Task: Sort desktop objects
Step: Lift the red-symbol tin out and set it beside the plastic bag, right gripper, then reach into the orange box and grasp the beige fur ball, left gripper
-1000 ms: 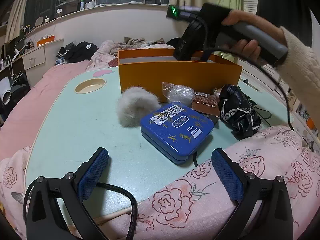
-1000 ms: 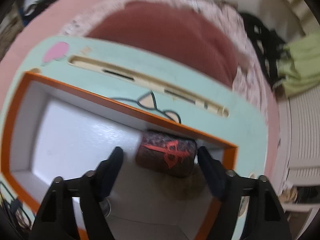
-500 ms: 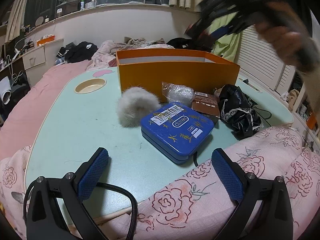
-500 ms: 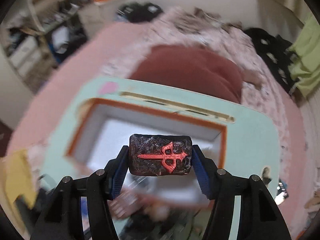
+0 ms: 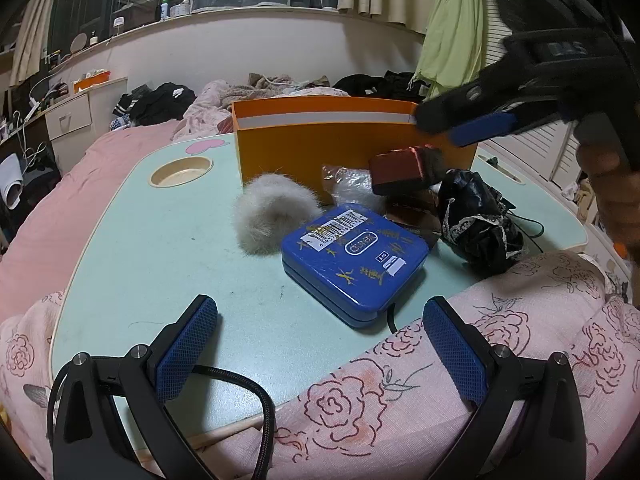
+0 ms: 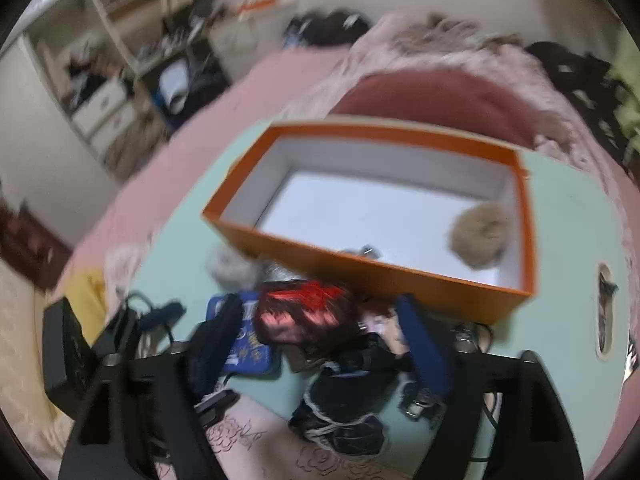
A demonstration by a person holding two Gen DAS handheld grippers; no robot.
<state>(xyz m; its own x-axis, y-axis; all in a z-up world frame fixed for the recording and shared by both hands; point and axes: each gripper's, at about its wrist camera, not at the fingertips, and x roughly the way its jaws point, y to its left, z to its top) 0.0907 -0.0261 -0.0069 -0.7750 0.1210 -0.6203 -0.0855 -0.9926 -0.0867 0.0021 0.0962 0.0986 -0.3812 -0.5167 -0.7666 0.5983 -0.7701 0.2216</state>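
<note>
Dark red block (image 5: 404, 168) looks loose in mid-air between the right gripper's (image 6: 320, 344) parted fingers, outside the orange box (image 6: 400, 280). It could land on the clutter. Left gripper (image 5: 320, 344) hangs wide, empty.

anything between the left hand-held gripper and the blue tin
Nothing visible. The left hand-held gripper is open and faces the blue tin across bare table. A black cable only pokes out at the tin's near edge, beside the flowered blanket.
</note>
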